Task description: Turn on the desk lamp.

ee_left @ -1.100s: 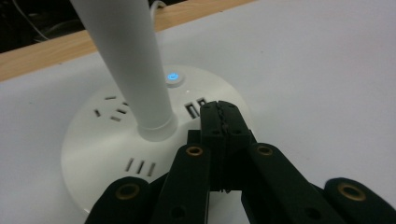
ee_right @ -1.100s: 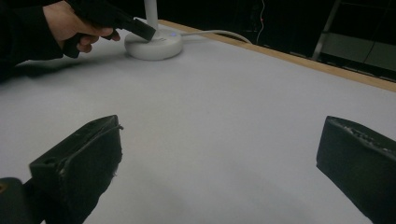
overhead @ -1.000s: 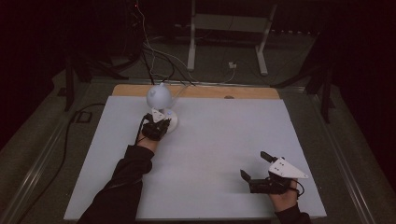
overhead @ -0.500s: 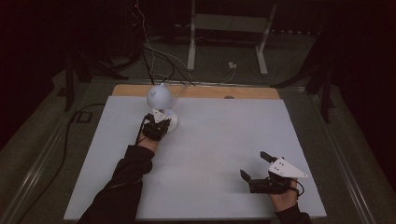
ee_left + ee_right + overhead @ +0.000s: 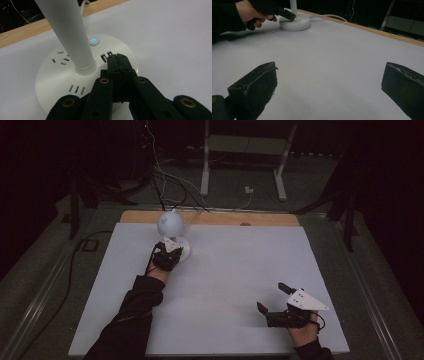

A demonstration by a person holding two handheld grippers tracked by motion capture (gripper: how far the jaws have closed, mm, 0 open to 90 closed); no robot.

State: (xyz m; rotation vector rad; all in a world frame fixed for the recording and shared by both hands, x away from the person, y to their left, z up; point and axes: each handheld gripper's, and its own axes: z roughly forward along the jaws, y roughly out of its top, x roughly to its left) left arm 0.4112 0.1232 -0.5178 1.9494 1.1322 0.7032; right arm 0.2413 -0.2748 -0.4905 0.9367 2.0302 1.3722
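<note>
Two grippers at work, one busy and one idle. Right gripper (image 5: 274, 304) sits low at the near right of the desk (image 5: 235, 270), fingers spread wide with nothing but bare white surface between them; it looks parked out of the way, since the job seems to need only one tool. Well beyond those fingers, toward the far left, the left gripper (image 5: 117, 63) has its fingers pressed flat together, holding nothing, their joined tip resting on or just above the round white lamp base (image 5: 50, 85). Closing them probably makes one narrow, stiff point, better for poking than a split pair. Just past the fingertips lie two small slots in the base, and a little farther on the power button (image 5: 93, 40), ringed in blue light. Left of the fingers the white lamp stem (image 5: 67, 32) rises from the base, so the approach comes in beside it. Judgement: the button is the target, not yet reached. Lamp head (image 5: 170, 222) hangs above the hand in the high view, with the wooden desk edge (image 5: 260, 218) behind.
</note>
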